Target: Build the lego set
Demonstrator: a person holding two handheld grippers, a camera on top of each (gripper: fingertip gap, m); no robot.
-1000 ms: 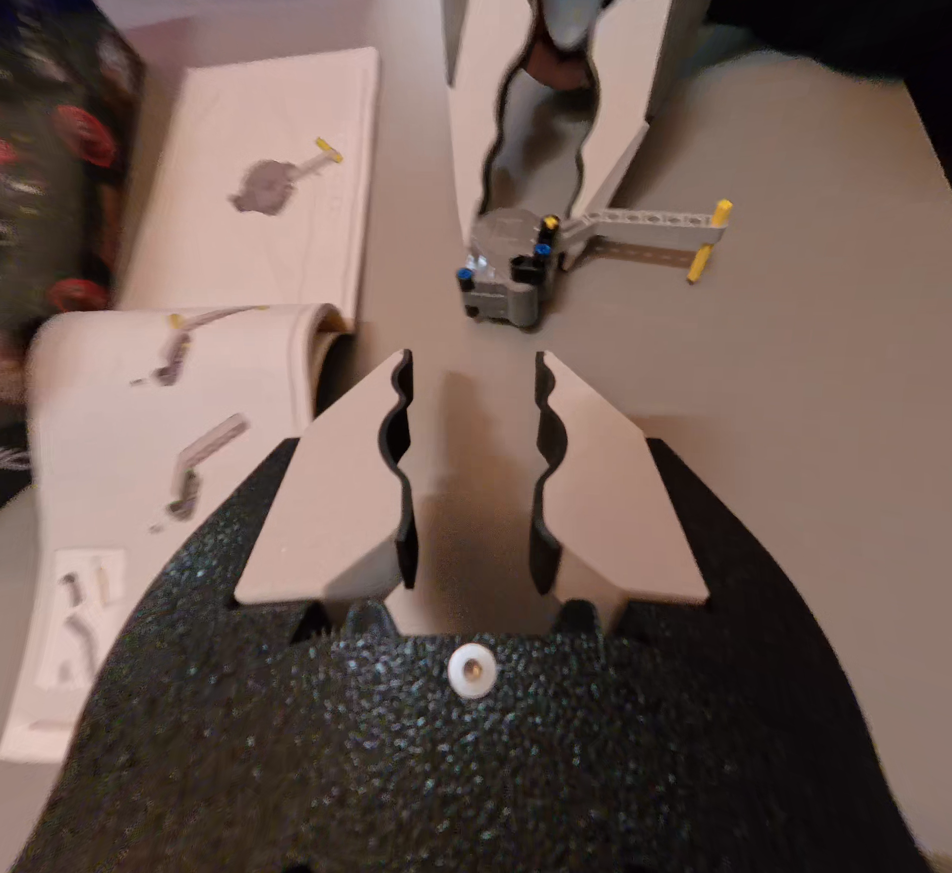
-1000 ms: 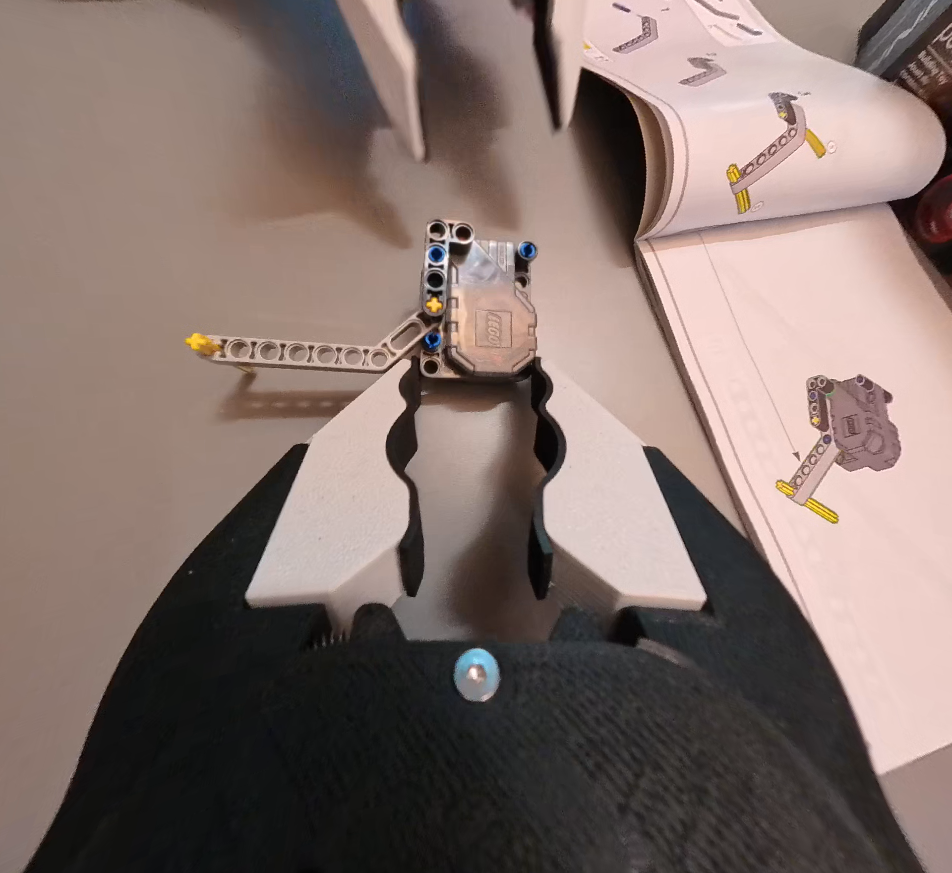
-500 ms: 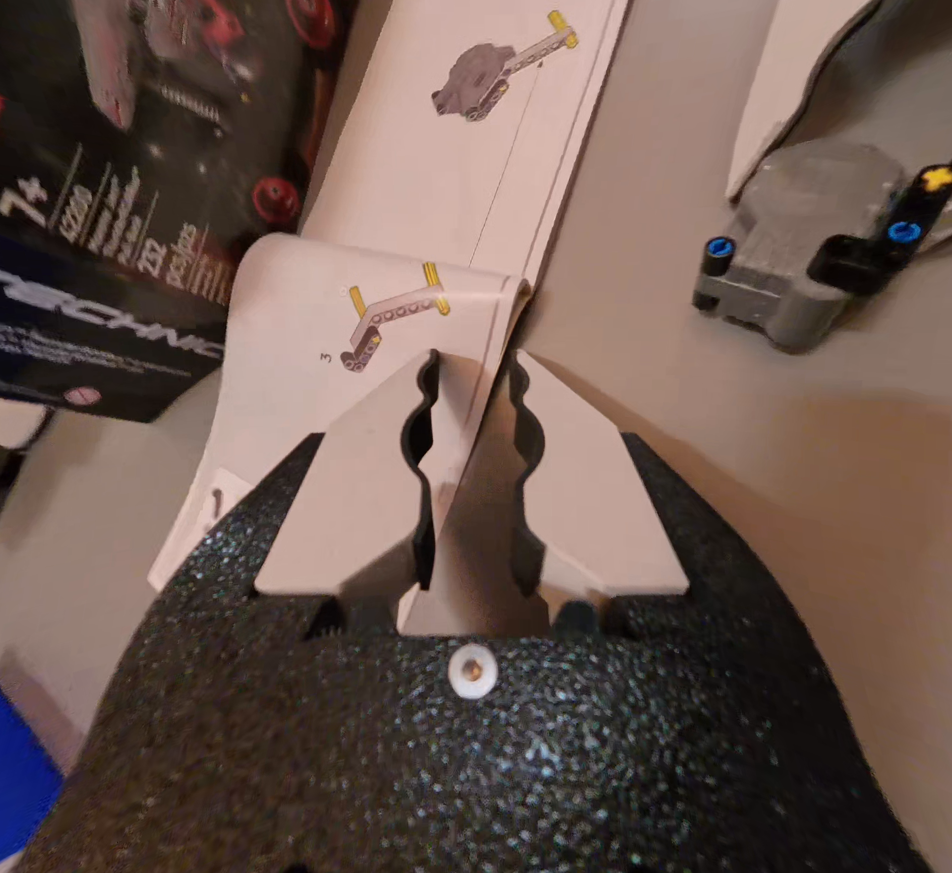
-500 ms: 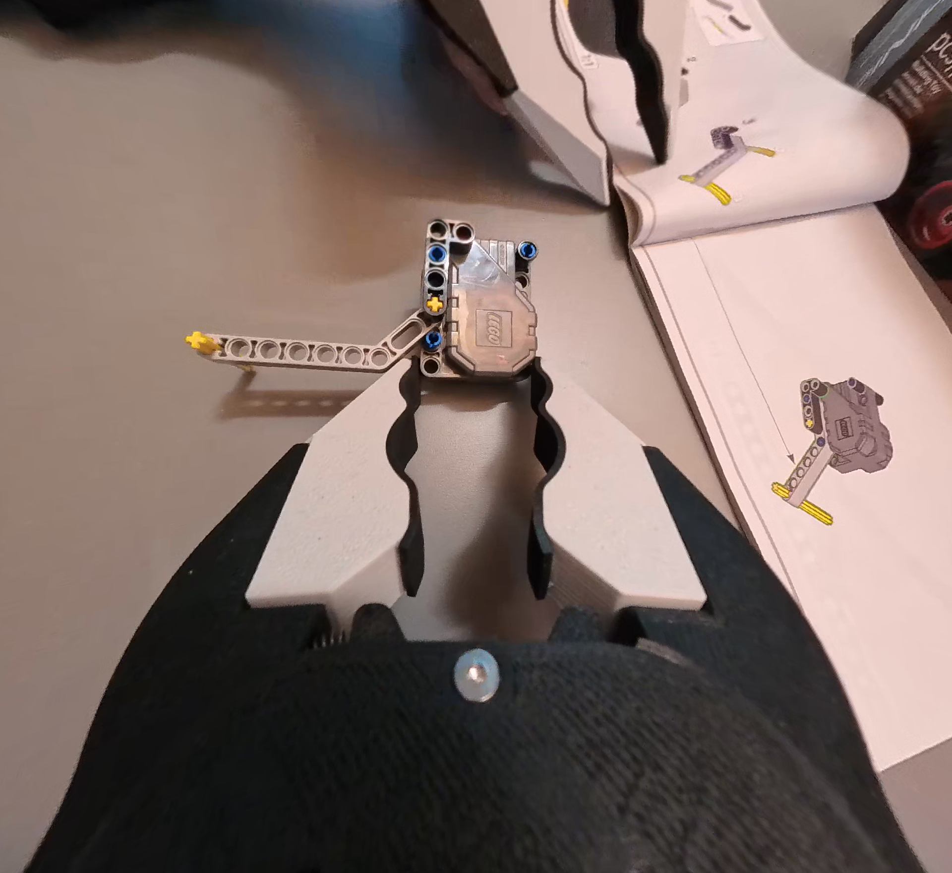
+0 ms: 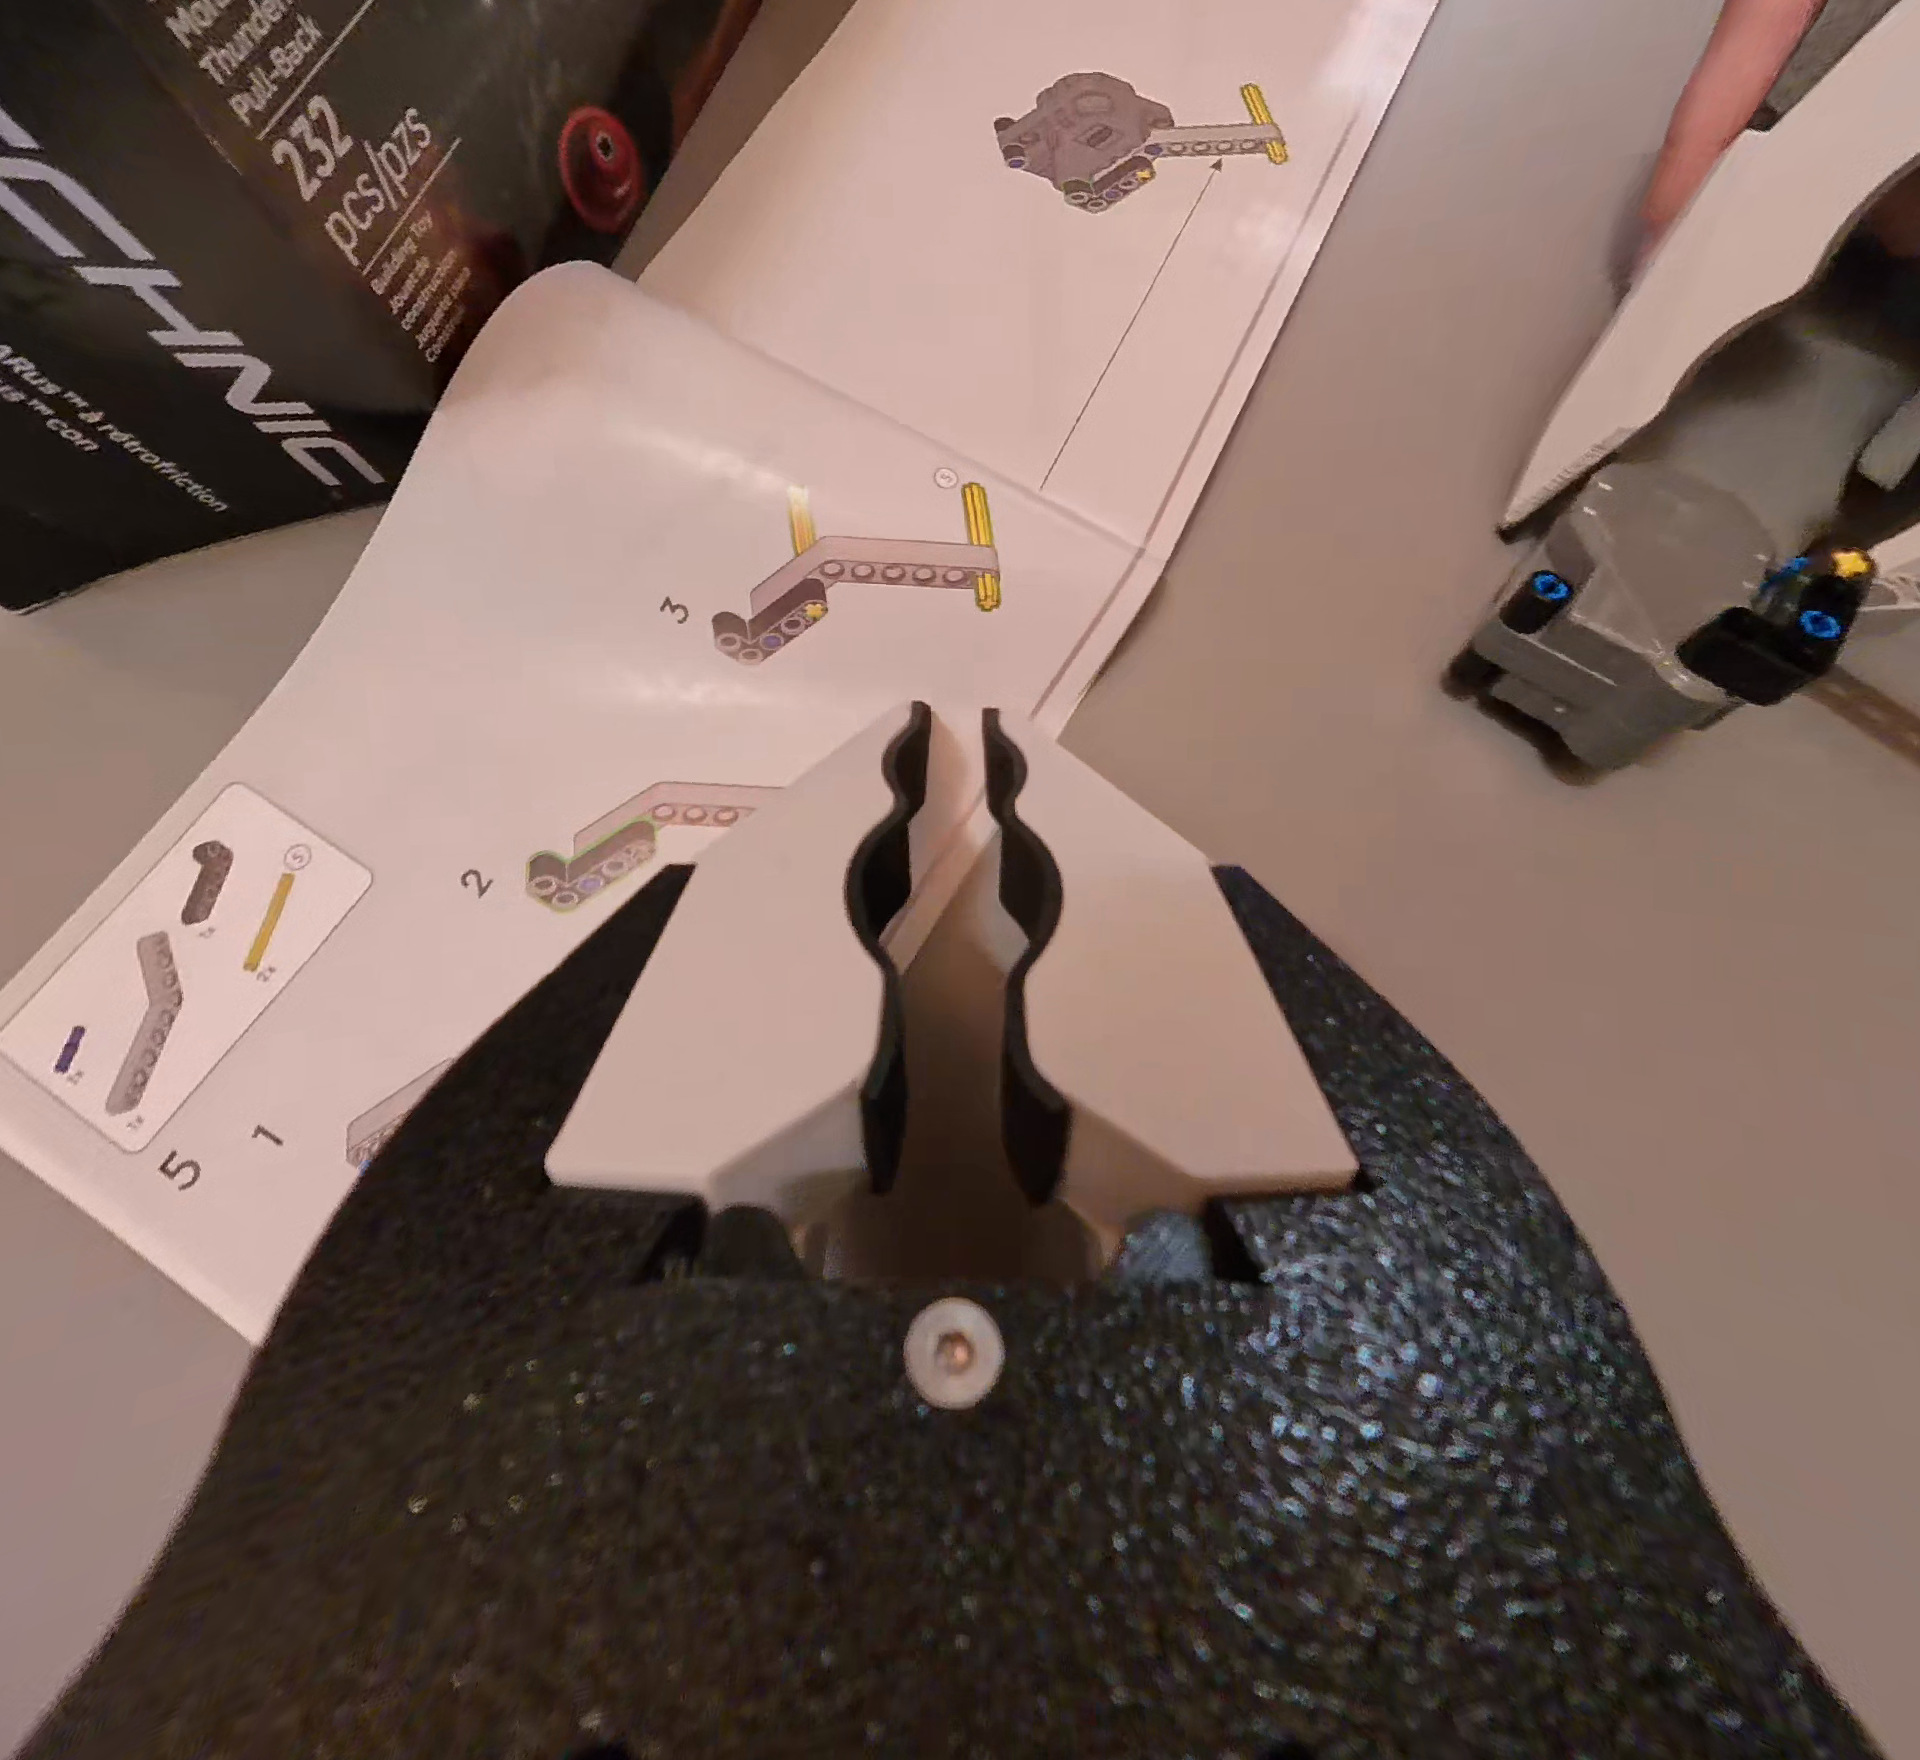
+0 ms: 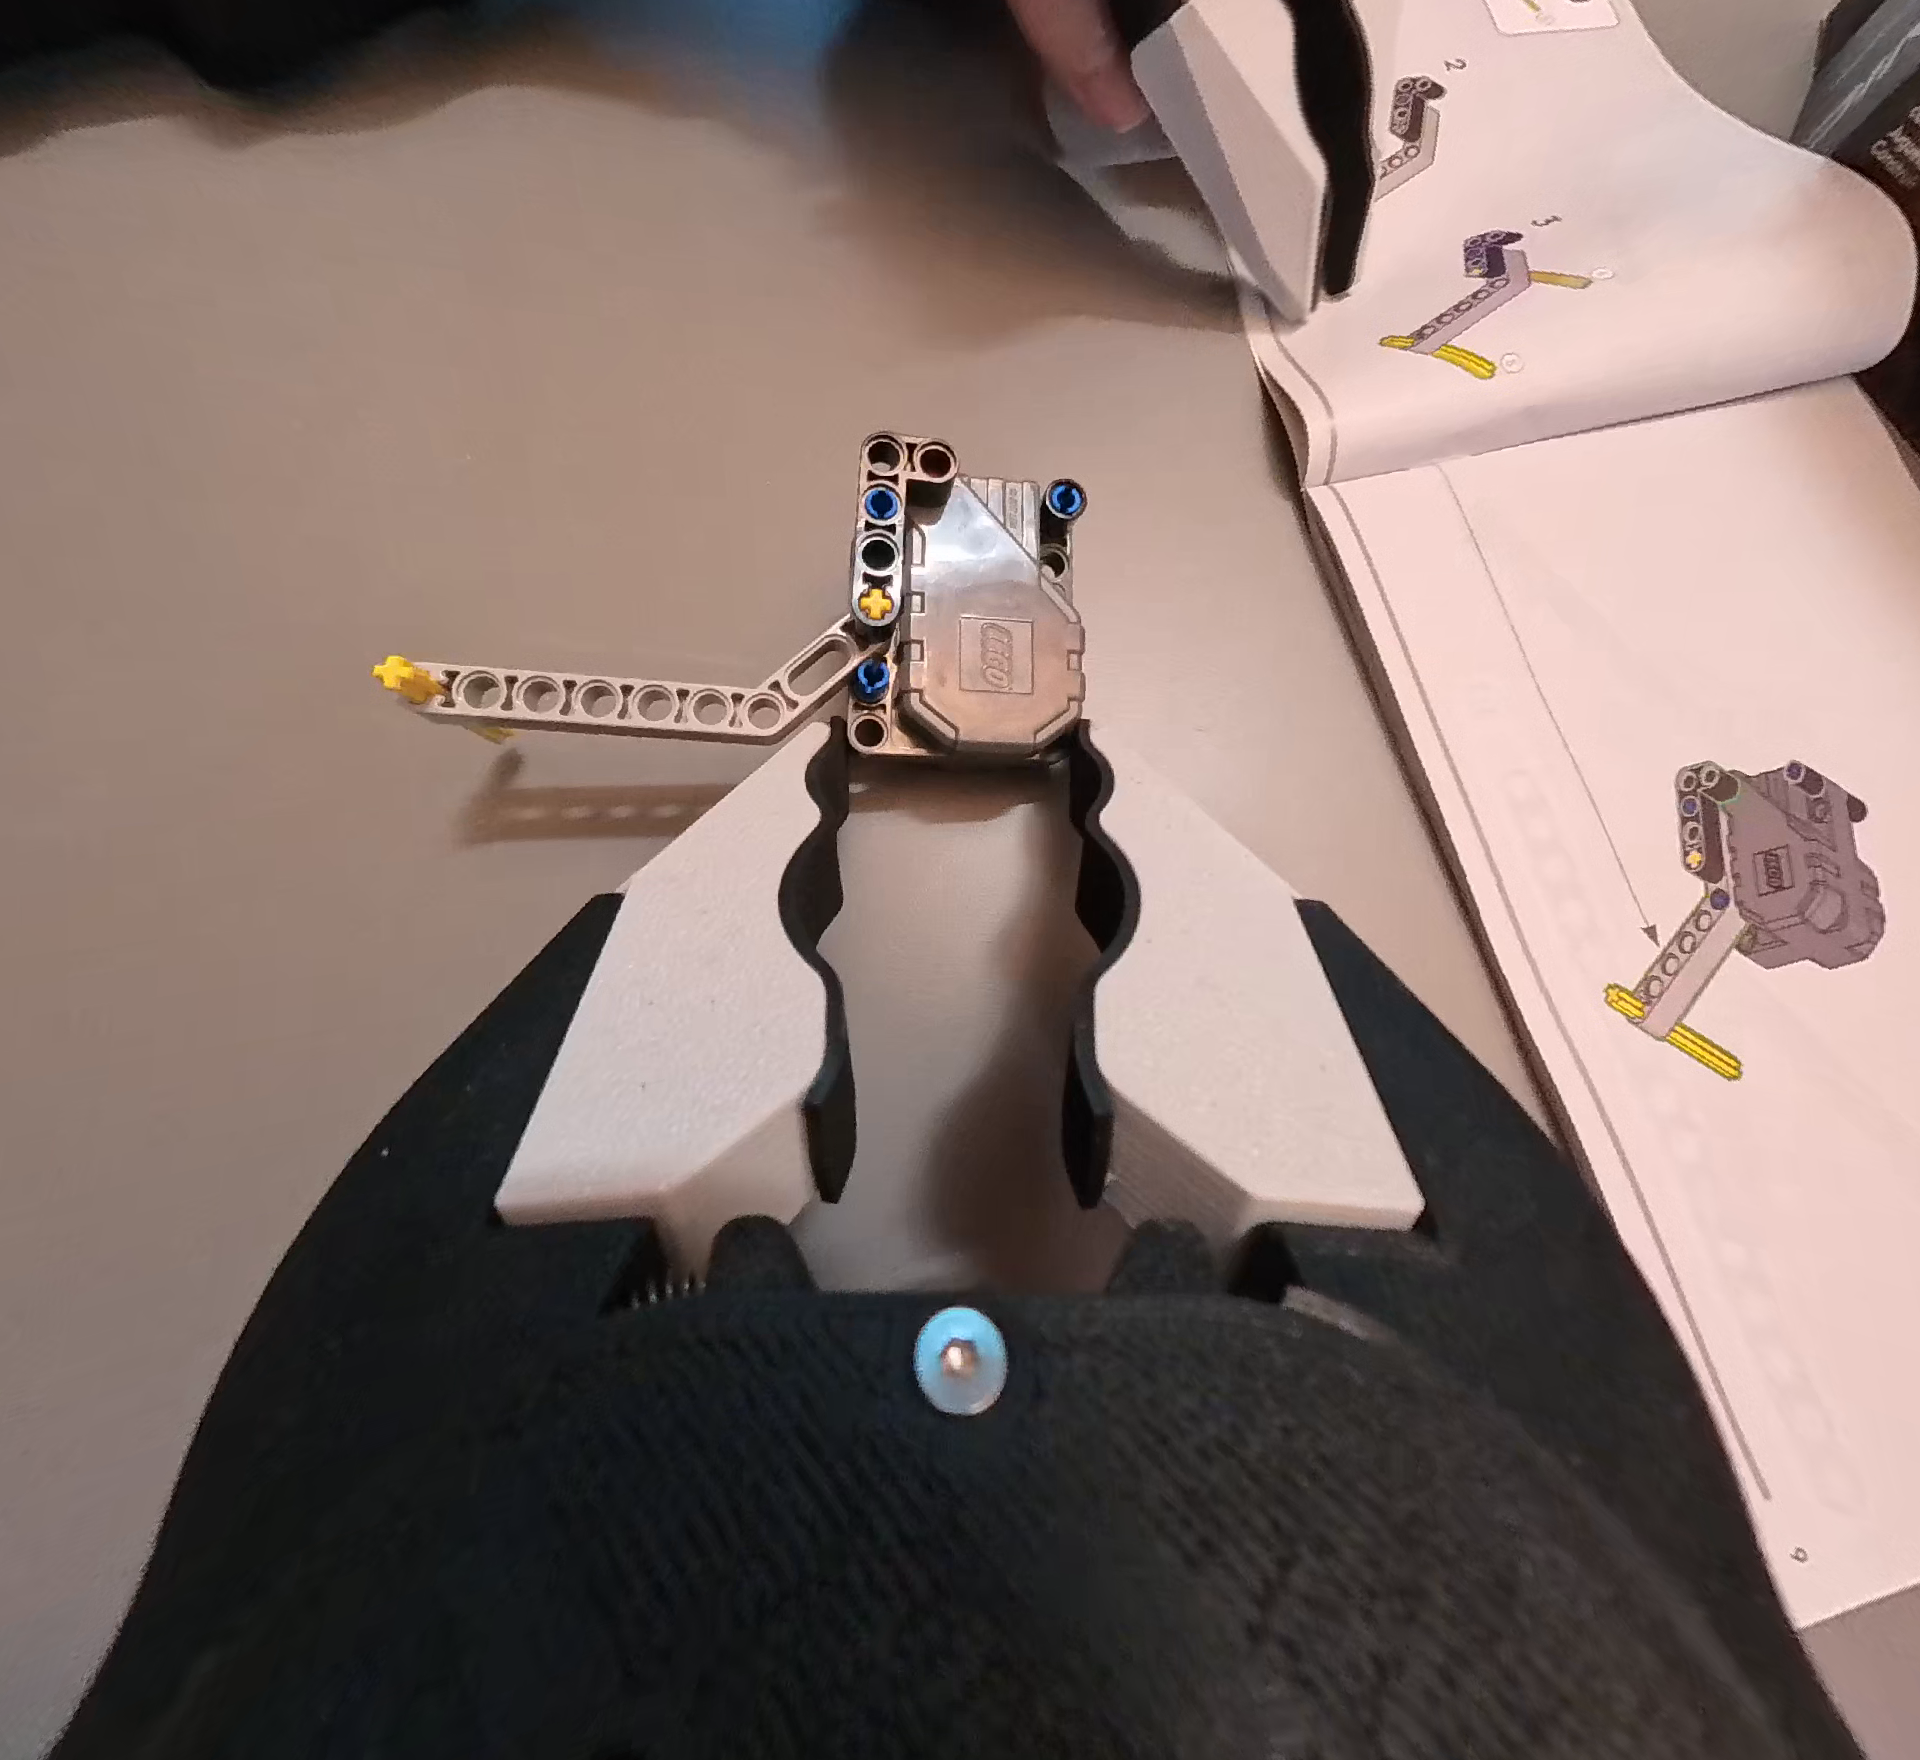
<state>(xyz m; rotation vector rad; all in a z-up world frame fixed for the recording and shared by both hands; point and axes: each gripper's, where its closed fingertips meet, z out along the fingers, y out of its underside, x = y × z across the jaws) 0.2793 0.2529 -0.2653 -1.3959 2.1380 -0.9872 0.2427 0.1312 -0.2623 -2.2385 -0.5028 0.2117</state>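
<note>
The right gripper (image 6: 951,754) grasps the grey lego motor block with a long pale beam and yellow axle (image 6: 935,630), which rests on the plain grey counter (image 6: 416,360). The left gripper (image 5: 951,723) is almost clenched, with only a narrow gap between its tips, right at the edge of a curled page of the open white instruction booklet (image 5: 935,308). A dark printed box (image 5: 260,152) stands just beside the booklet.

A plain indoor hobby or desk spot, though the room itself stays out of sight. A smooth grey-beige worktop (image 6: 520,308) carries an open instruction booklet (image 5: 935,276) with a curled page, and a dark toy-set box (image 5: 260,152) stands at its far edge under warm light.
</note>
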